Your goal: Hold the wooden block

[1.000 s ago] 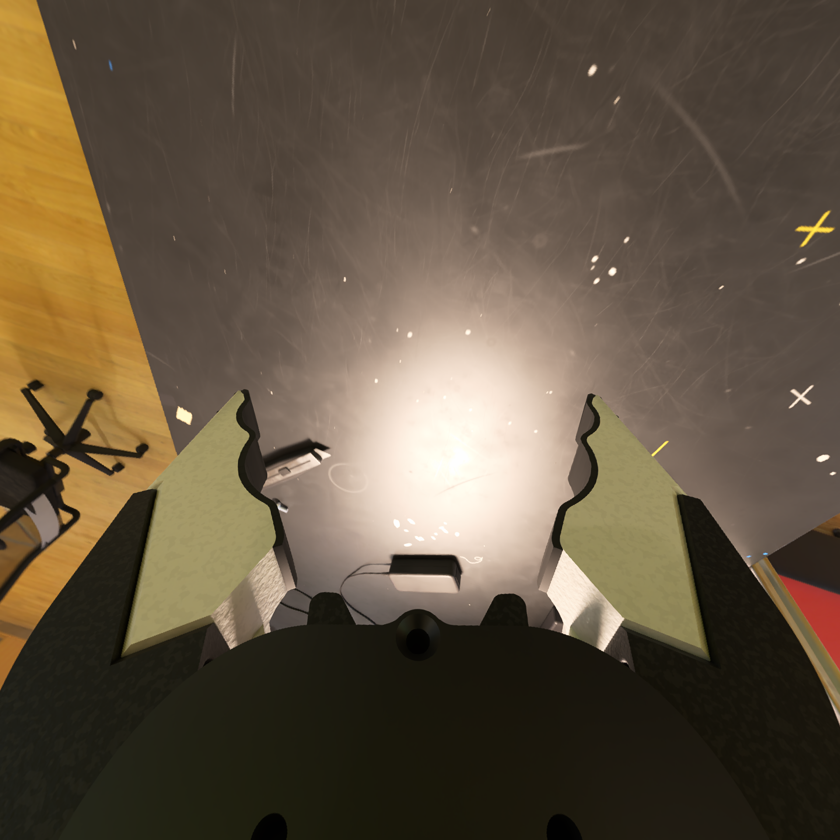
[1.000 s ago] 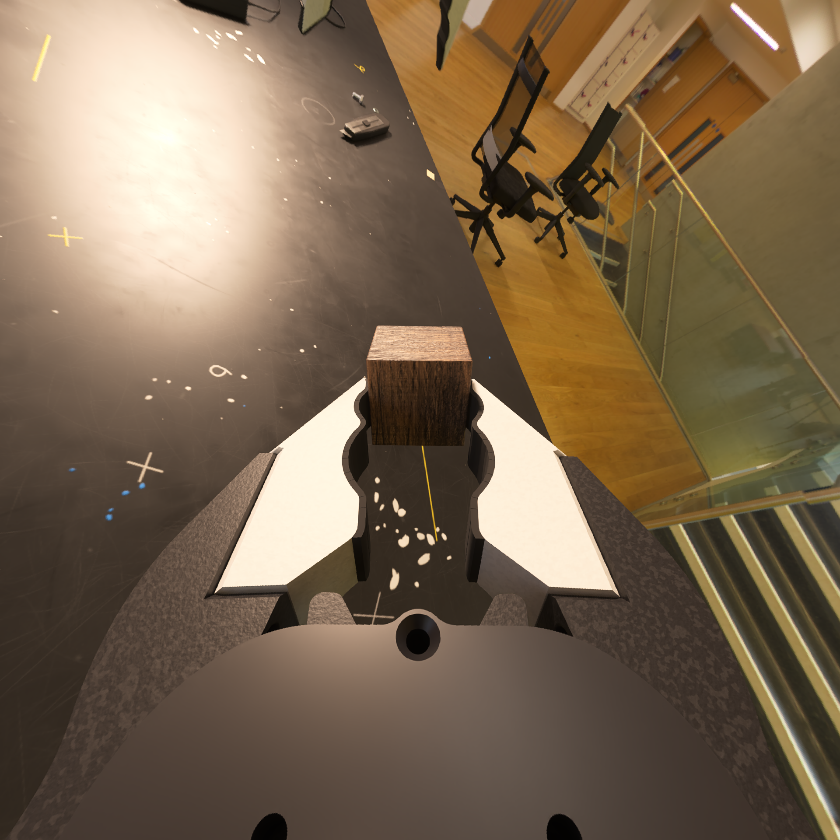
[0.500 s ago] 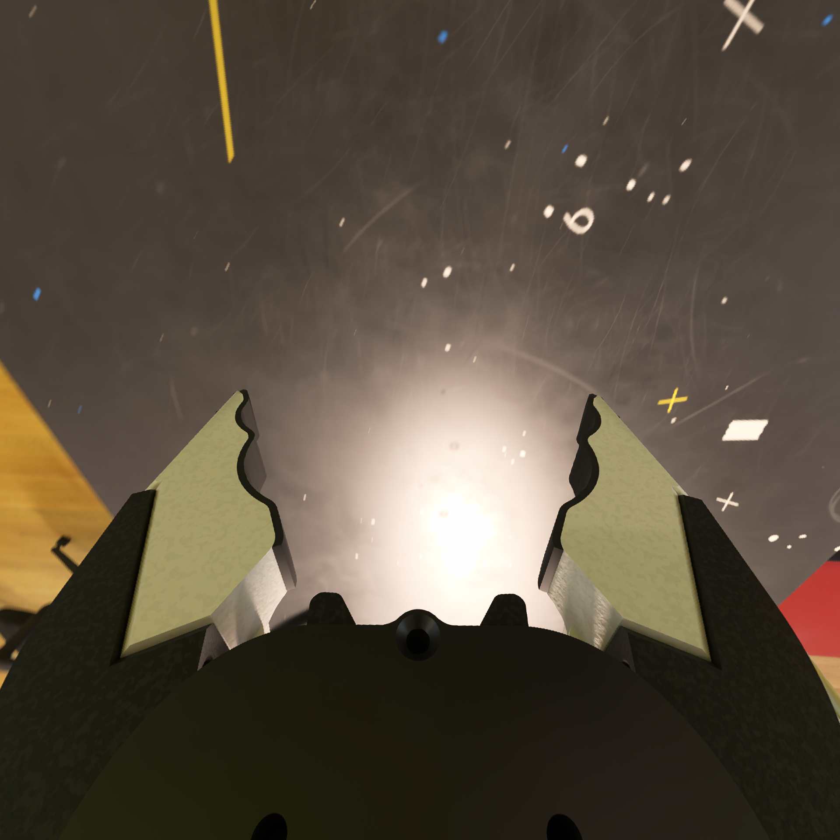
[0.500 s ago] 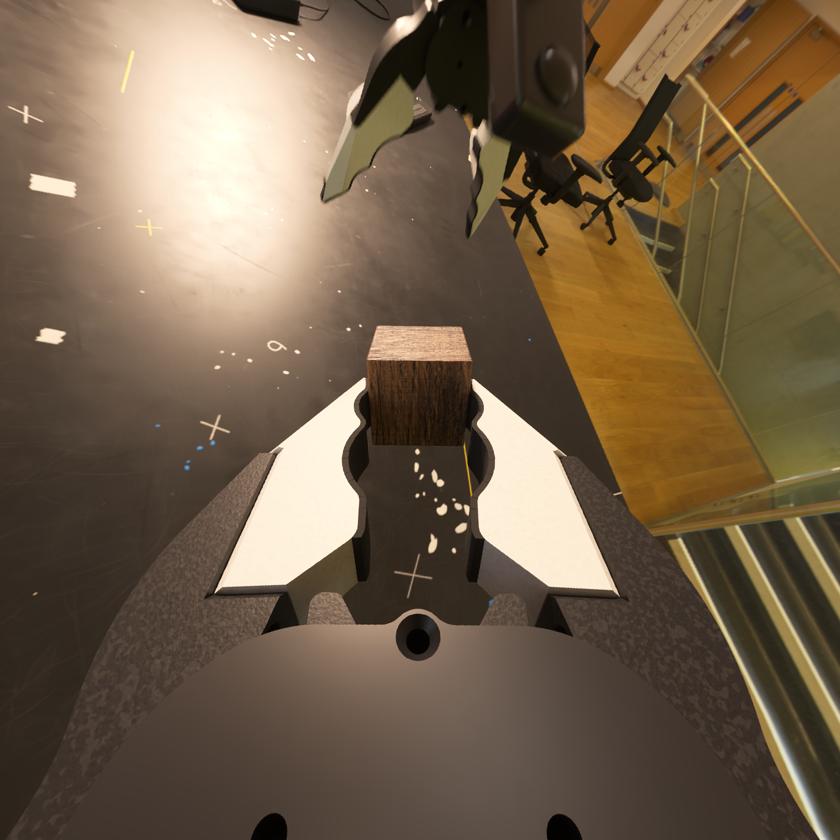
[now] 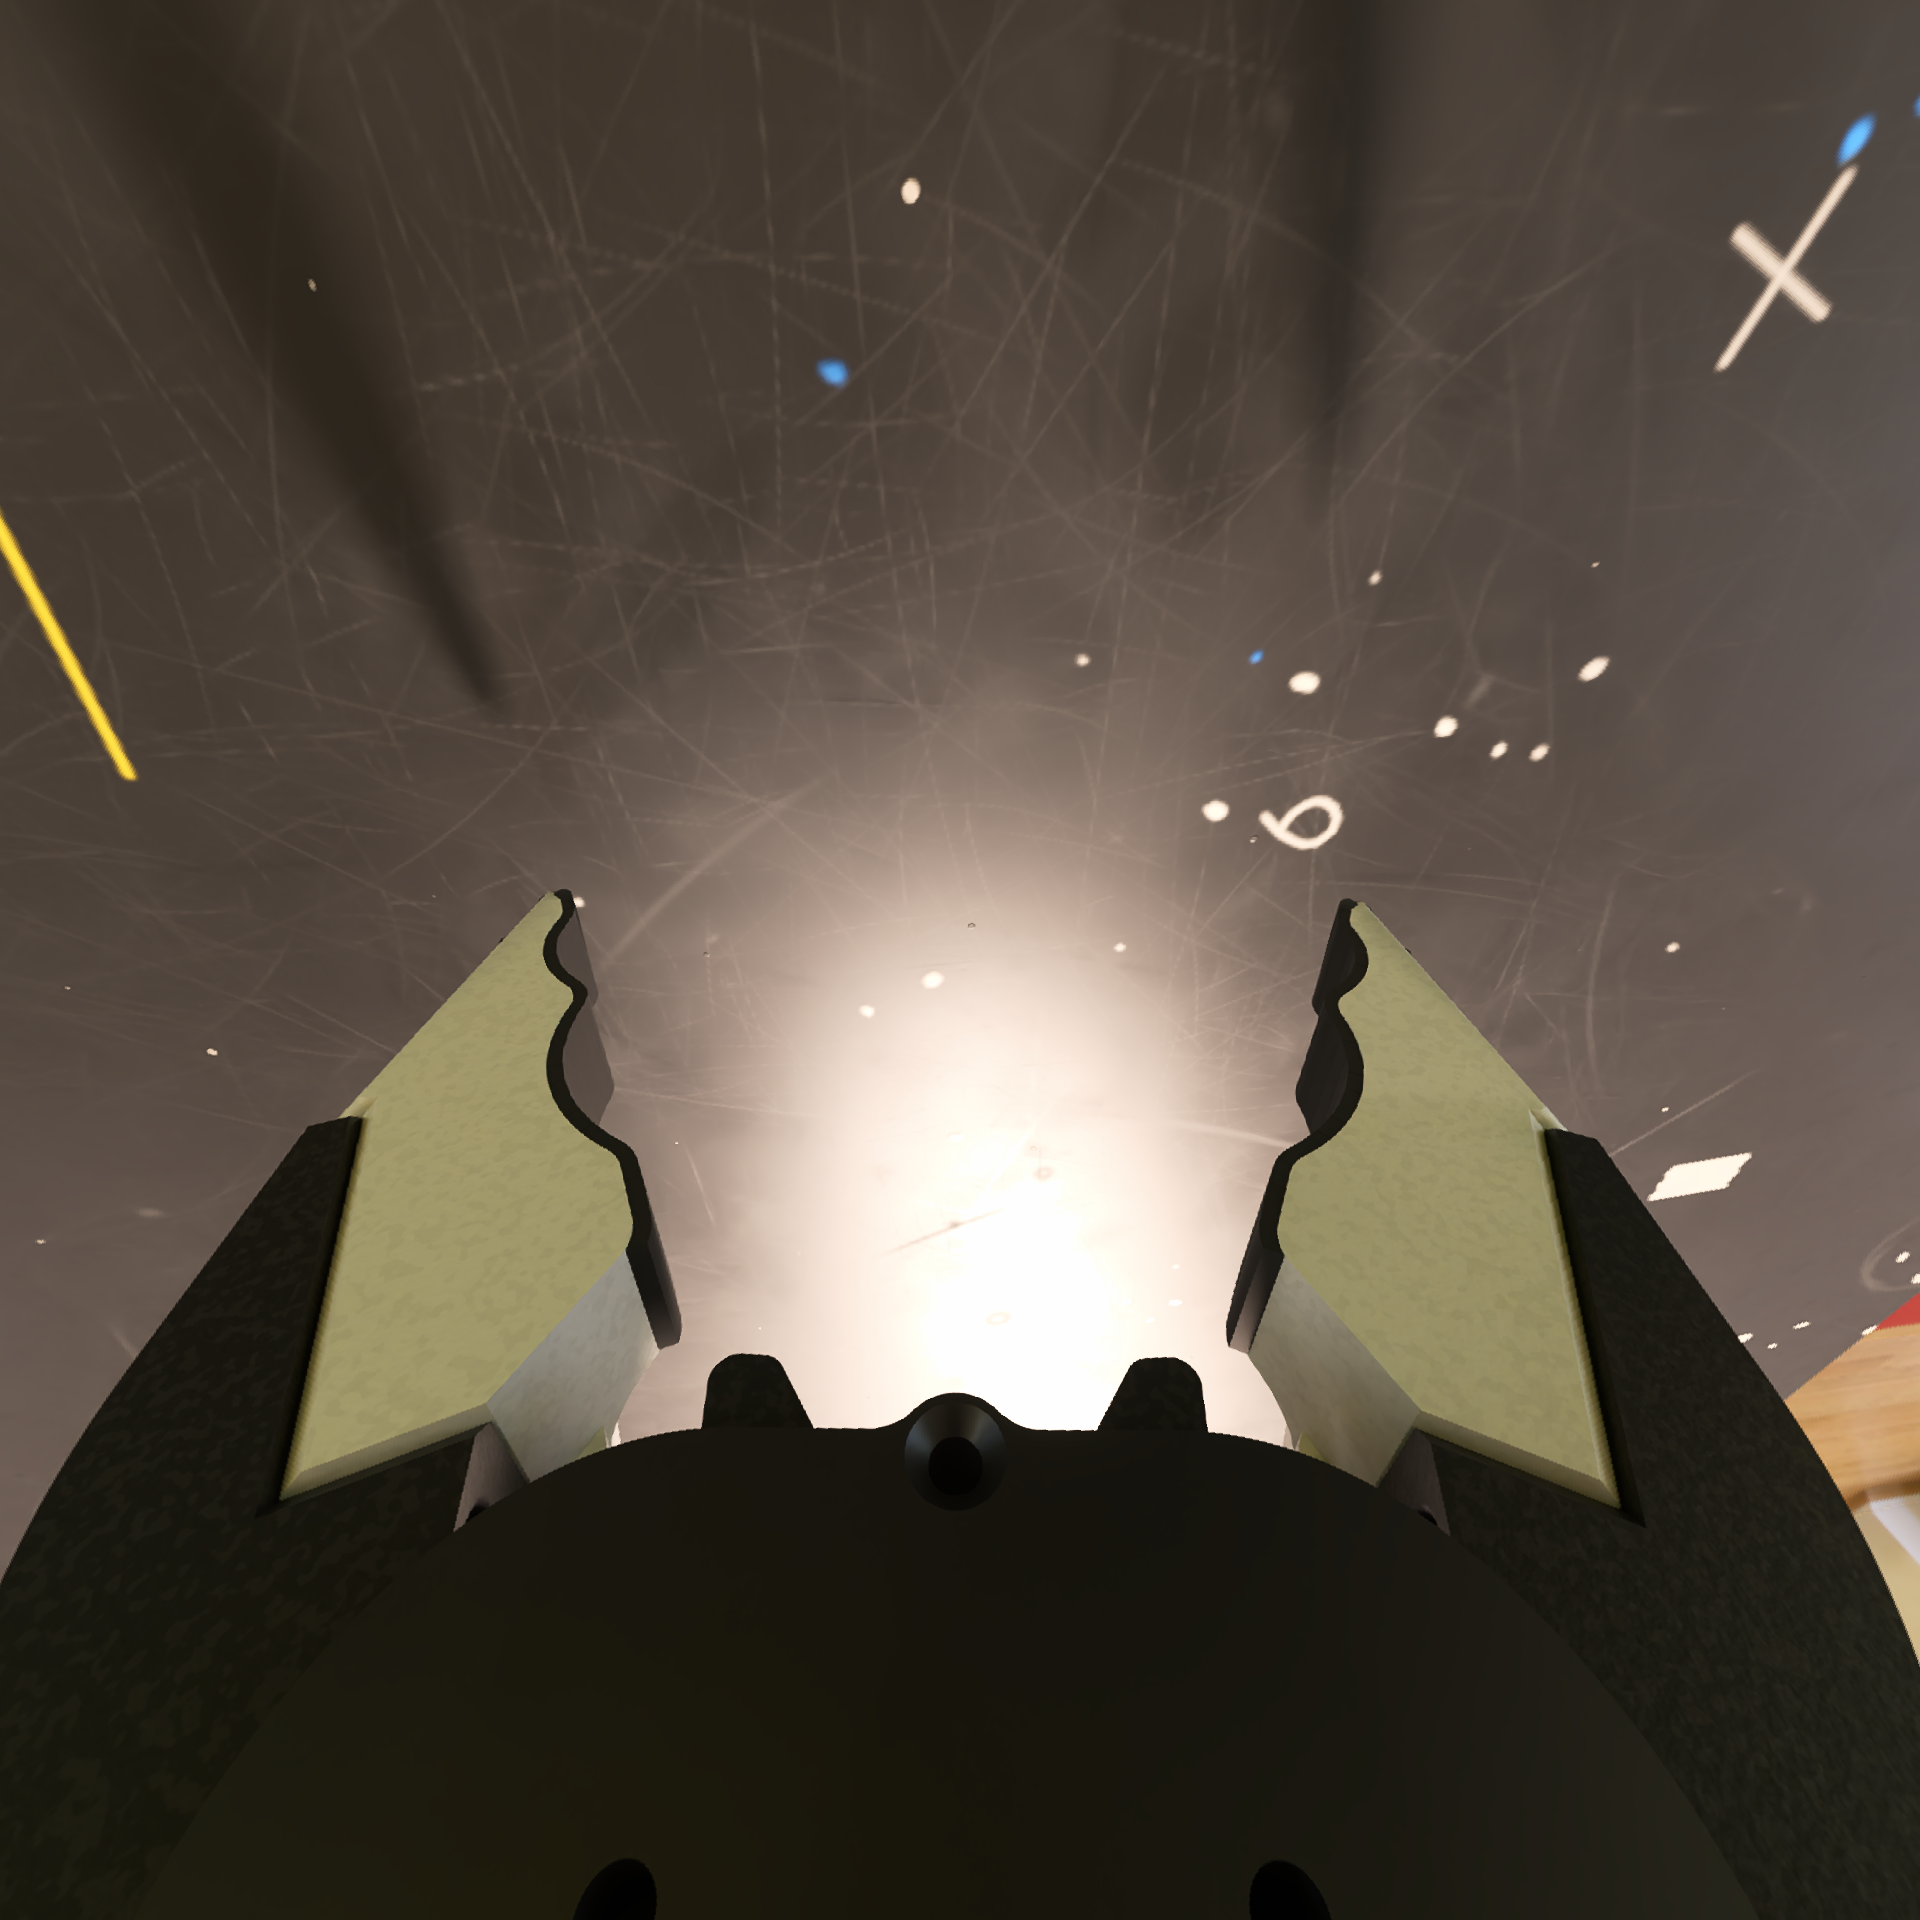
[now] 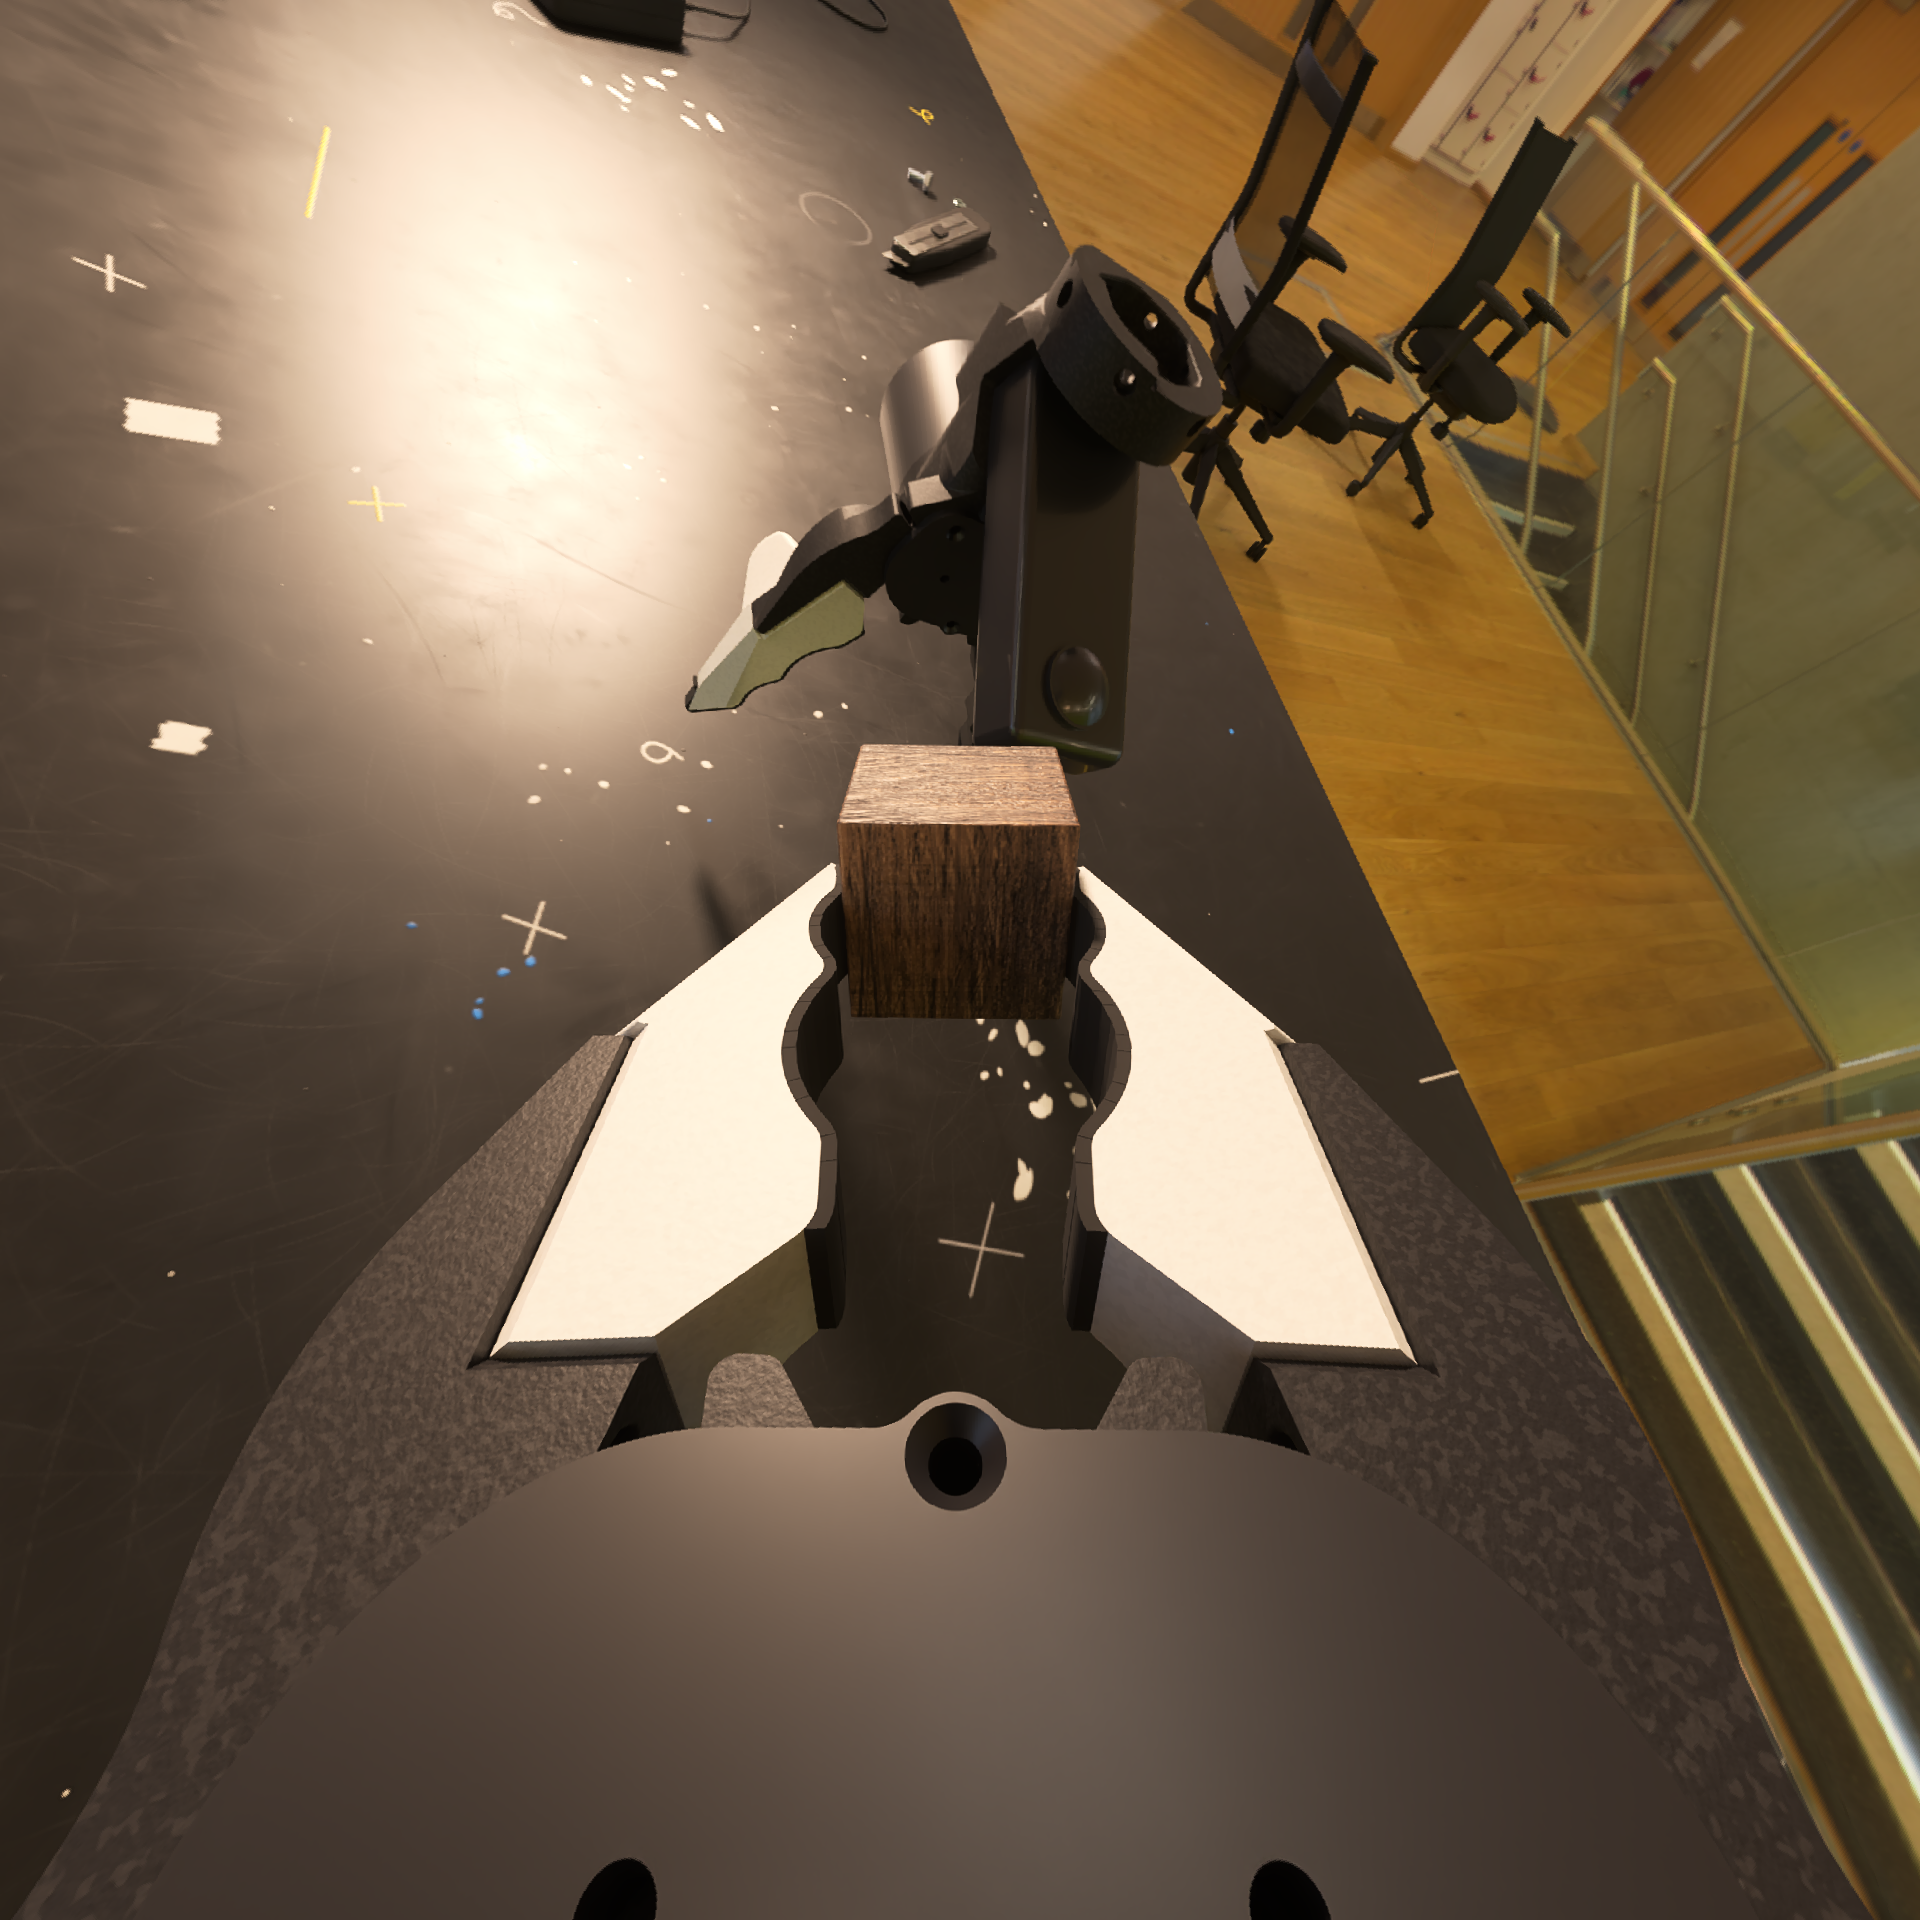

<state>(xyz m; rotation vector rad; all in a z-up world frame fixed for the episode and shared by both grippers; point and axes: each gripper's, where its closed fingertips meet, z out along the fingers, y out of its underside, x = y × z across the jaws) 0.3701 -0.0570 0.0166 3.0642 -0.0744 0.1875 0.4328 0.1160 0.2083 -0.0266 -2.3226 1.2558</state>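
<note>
Your right gripper [image 6: 956,935] pinched one dark-grained wooden block [image 6: 956,894]; left gripper [image 5: 954,1039] at 12 o'clock, fingers spread, empty.

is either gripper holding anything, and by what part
The right gripper pinches the dark brown wooden cube by its two opposite side faces, at its fingertips. The left gripper holds nothing.

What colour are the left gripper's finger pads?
Olive green, clearest in the left wrist view on the left gripper finger pads.
</note>
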